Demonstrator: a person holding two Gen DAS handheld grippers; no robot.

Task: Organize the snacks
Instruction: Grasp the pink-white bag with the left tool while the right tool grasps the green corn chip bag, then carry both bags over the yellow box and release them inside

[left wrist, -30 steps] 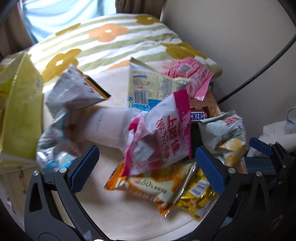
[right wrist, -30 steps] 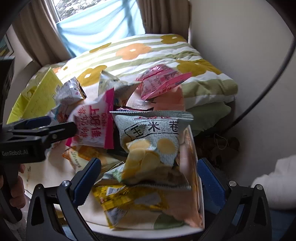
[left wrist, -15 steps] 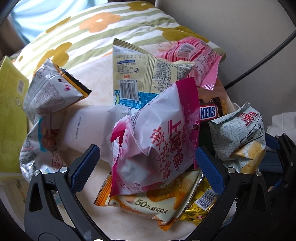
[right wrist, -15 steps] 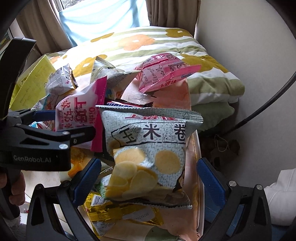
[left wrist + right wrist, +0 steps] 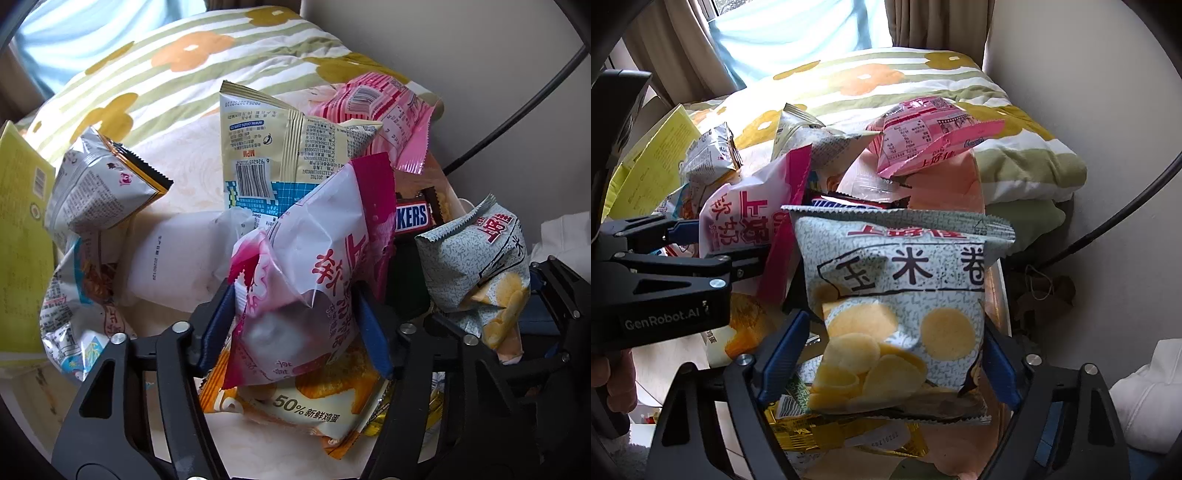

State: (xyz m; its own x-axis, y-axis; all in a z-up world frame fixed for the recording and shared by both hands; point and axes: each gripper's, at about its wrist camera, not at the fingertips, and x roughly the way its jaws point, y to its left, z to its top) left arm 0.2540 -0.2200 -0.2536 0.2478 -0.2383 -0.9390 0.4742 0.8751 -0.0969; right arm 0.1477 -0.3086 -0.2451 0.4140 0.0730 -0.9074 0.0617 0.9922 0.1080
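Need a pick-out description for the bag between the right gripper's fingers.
Start at the floral striped duvet, then come down the snack pile towards the camera. The nearest bag, between the closing right gripper, is the corn-roll bag: pale speckled green, round yellow crisps pictured, unlike the pink and white bag beside it.

My other claw [image 5: 713,251] reads "GenRobot.AI" on its side; beside it the grey-green chip bag [image 5: 901,306] says "玉米卷", behind that the chocolate bar [image 5: 412,218] shows "KERS", and the orange packet [image 5: 314,410] underneath shows "50% 新鲜鸡蛋".
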